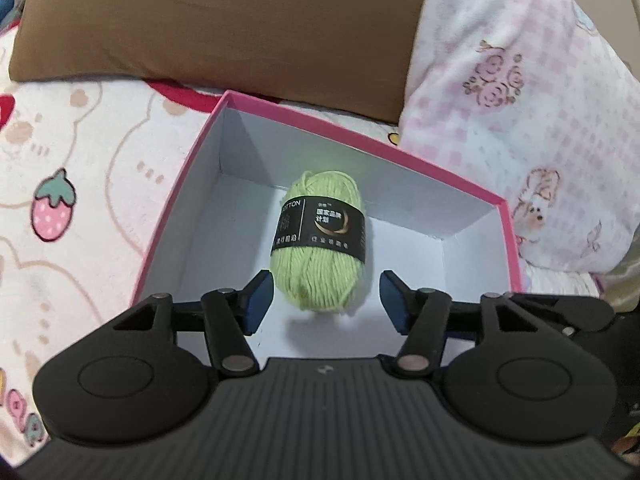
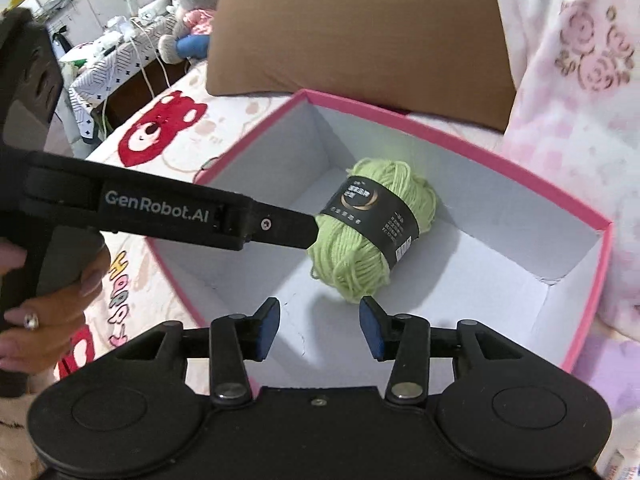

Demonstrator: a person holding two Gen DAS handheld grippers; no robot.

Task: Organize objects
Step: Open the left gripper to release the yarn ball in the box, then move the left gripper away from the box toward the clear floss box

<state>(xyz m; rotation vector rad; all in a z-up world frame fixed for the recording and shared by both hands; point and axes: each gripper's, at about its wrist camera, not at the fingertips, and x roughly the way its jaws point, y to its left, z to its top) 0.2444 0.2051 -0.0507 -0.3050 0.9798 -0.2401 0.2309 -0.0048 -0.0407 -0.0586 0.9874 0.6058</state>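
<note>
Right tool (image 2: 320,326) gapes; only its view shows the left tool (image 2: 308,232) touching yarn (image 2: 372,236).

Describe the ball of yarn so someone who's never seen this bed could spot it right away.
On the cartoon-print bedspread, in front of the brown pillow, sits an open pink box with a white inside. The yarn lies on its floor: a light green skein, the only thing inside, wrapped in a black paper band.

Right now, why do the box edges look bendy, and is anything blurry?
Left wrist view: the fisheye lens bows the pink box, and the pink pillow looks soft. Right wrist view: the green yarn ball is sharp, with a faint shadow beside it.
</note>
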